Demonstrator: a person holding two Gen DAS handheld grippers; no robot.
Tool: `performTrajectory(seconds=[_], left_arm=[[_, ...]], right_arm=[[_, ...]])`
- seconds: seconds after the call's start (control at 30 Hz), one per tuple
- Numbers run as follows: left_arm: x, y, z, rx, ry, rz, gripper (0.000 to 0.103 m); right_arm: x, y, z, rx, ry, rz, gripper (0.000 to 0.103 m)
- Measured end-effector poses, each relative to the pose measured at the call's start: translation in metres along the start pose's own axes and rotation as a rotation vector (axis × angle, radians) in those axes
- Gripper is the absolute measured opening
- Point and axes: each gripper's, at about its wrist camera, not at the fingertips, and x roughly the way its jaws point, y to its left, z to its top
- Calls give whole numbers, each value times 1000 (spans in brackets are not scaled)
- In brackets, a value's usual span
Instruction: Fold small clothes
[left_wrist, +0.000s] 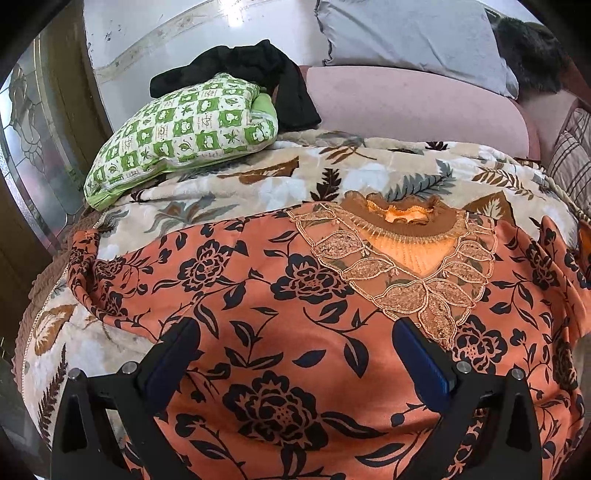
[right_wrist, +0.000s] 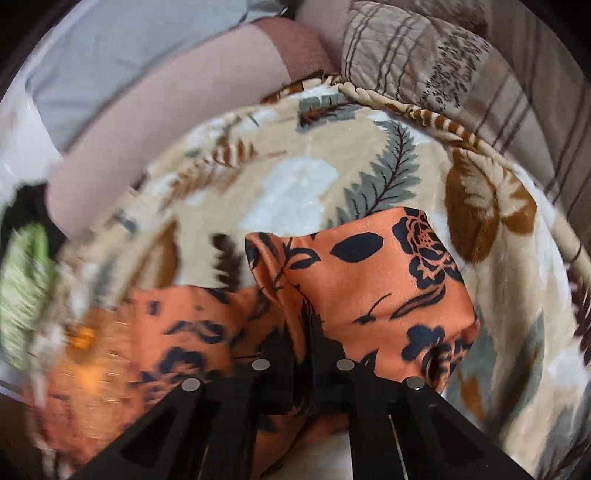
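Note:
An orange top with black flowers (left_wrist: 288, 332) lies spread flat on a leaf-patterned blanket (left_wrist: 258, 184), its lace neckline (left_wrist: 406, 258) facing up. My left gripper (left_wrist: 295, 332) hovers just over the middle of the top, jaws wide apart, nothing between them. In the right wrist view my right gripper (right_wrist: 301, 325) is shut on a bunched fold of the top's sleeve (right_wrist: 369, 280), which stands up in a ridge between the two black fingers. That view is blurred on its left side.
A green checked pillow (left_wrist: 177, 136) with a black garment (left_wrist: 251, 70) on it sits at the back left. A pink bolster (left_wrist: 406, 107), a grey pillow (left_wrist: 406, 33) and a striped brown quilt (right_wrist: 461, 66) line the far and right edges of the blanket.

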Motion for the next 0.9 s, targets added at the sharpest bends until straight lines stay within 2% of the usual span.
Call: performTrajectory(seconds=[0.1,0.17,0.23,0.33,0.4,0.53,0.67,0.8,0.9], left_arm=[[-3,9,1,-20,-3,4,103],[-4,21,3,-51,-3,9,103],[-4,38,5,-103,0,14,103],[-1,66,7,-174,12,40,103],[0,90,6,-225,16,75,103],[2,140,-1,-323,33,151,103],[2,187,-10,-420,37,203,103],[4,225,-20,-513,53,262,103],[10,242,-25,-567,84,261,103]], right_arm=[[-22,-8,-3,99,14,118,4],[-43,1,-6,125,11,238,4],[-62,19,-10,122,6,347,4],[-89,54,-17,89,1,462,4],[-106,91,-27,52,23,575,4],[-125,173,-58,-35,67,733,4],[-121,255,-103,-93,134,866,4],[-90,322,-148,-124,221,916,5],[-52,357,-180,-180,266,832,6]])
